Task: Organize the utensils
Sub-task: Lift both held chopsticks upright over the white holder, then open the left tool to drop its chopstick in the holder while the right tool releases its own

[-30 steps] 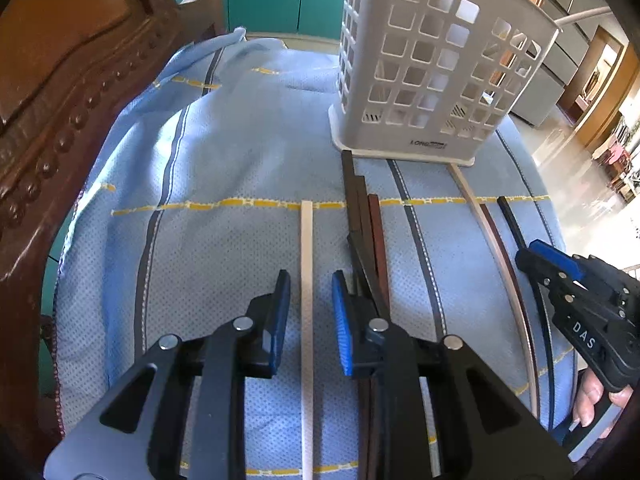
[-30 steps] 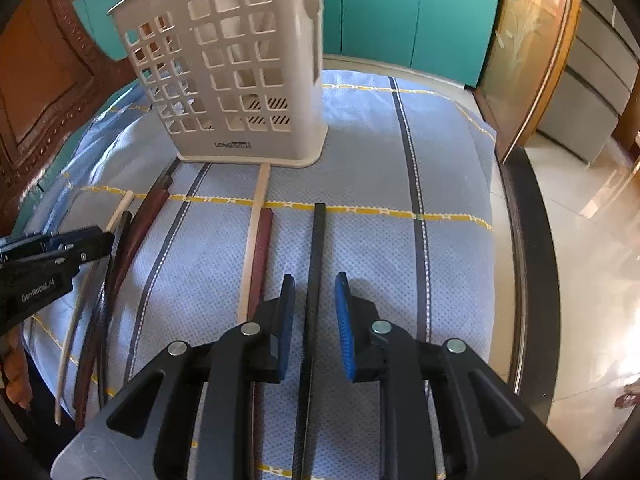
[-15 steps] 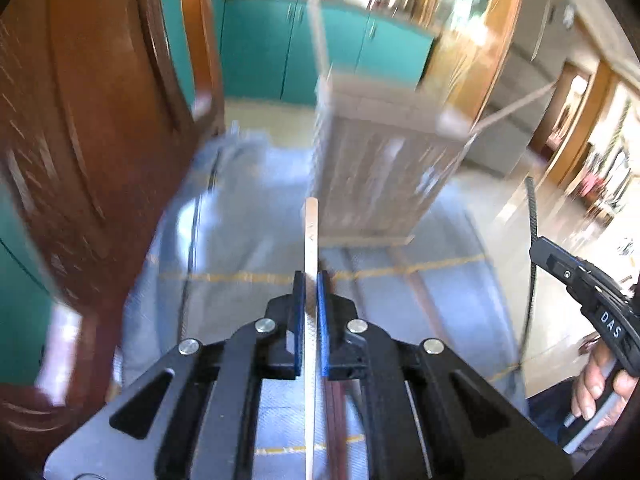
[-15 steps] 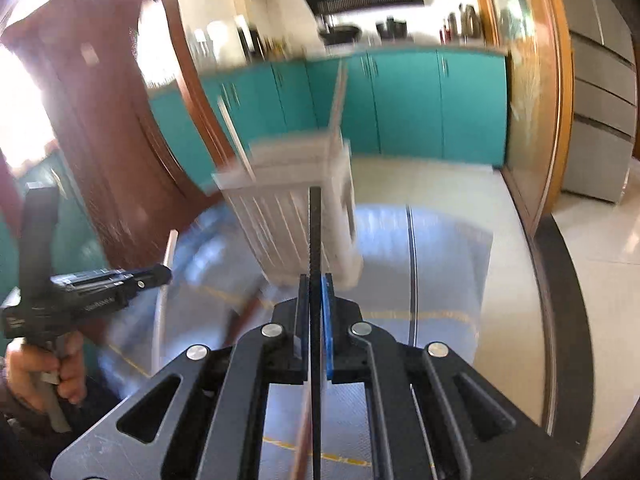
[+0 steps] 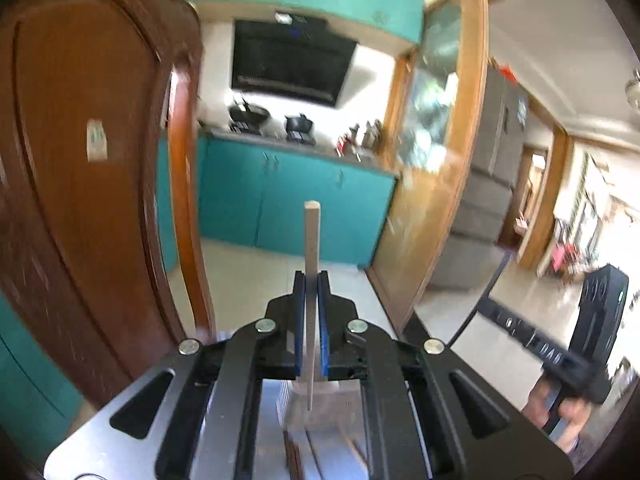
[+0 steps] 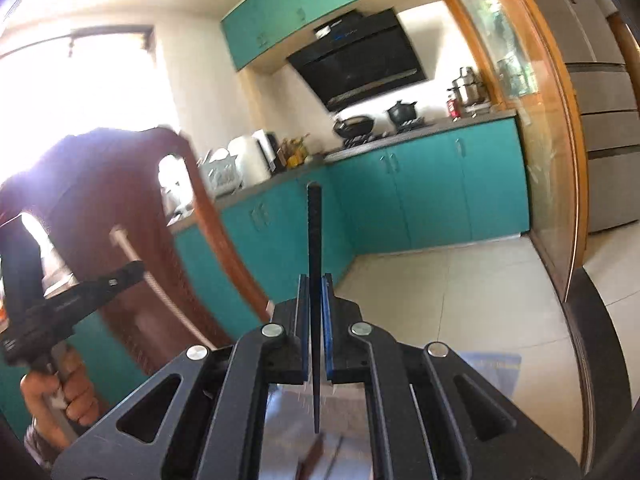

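Left tongs [image 5: 311, 304]: pinching a pale chopstick [image 5: 311, 240] — held upright.
Right tongs [image 6: 316, 308]: pinching a black chopstick [image 6: 314, 240] — upright too.

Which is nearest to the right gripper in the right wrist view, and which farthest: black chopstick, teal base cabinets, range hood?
1. black chopstick, clamped upright in the right gripper.
2. teal base cabinets, beyond the floor.
3. range hood, high on the back wall.
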The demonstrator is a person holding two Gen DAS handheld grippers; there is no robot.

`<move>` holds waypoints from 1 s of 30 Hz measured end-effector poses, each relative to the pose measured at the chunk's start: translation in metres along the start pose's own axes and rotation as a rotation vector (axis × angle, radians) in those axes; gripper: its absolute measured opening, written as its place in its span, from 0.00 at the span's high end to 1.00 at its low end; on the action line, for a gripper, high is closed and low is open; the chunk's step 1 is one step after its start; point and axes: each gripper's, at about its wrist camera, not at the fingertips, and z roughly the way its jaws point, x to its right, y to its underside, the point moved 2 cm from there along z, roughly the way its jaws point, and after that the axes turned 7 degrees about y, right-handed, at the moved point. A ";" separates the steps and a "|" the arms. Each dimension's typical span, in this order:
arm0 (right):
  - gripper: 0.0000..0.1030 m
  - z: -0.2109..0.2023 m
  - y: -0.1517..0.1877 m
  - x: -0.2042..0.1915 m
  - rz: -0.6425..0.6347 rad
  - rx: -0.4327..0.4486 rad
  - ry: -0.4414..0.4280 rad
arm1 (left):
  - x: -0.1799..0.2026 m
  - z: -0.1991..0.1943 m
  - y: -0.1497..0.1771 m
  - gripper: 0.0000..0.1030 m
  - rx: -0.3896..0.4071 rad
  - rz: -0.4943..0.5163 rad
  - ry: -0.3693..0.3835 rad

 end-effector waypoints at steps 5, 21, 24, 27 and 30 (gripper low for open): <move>0.94 0.026 -0.001 0.007 0.000 0.099 0.134 | -0.029 0.020 -0.011 0.93 0.067 -0.121 -0.014; 0.94 0.060 0.061 0.001 -0.158 -0.035 0.143 | -0.013 0.111 0.073 0.93 -0.143 -0.036 -0.120; 0.88 0.058 0.065 -0.003 -0.191 -0.038 0.133 | -0.009 0.113 0.080 0.93 -0.157 -0.016 -0.128; 0.77 0.049 0.064 -0.009 -0.219 -0.006 0.146 | -0.010 0.114 0.087 0.93 -0.167 -0.017 -0.126; 0.67 0.031 0.061 -0.014 -0.231 0.053 0.139 | -0.013 0.108 0.093 0.93 -0.166 -0.009 -0.120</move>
